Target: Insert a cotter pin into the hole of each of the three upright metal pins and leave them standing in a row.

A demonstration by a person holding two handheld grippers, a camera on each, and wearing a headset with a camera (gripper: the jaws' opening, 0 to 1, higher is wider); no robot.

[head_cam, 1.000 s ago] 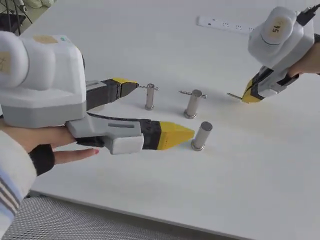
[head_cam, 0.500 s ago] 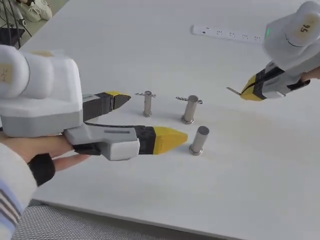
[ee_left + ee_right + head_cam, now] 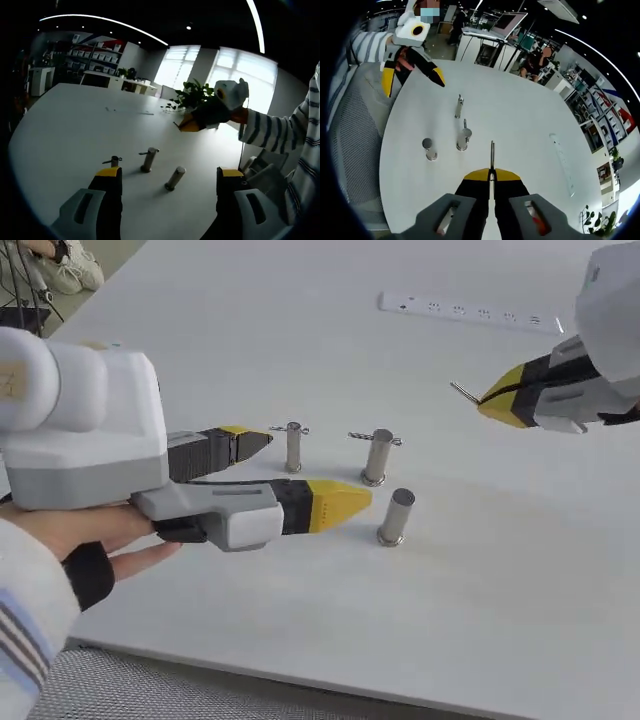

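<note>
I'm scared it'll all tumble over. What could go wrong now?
The right tongs pinch only the end of the thin cotter pin, so it might slip. Pushing it into the bare metal pin could tip that pin. The open left tongs sit close and could bump the two finished pins.

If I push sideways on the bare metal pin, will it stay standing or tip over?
It probably tips easily: the bare metal pin is tall and narrow on a small foot. Once down, being round, it may roll.

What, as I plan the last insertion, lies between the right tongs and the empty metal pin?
Bare tabletop, in the head view, between the right tongs, shut on a cotter pin, and the empty metal pin.
</note>
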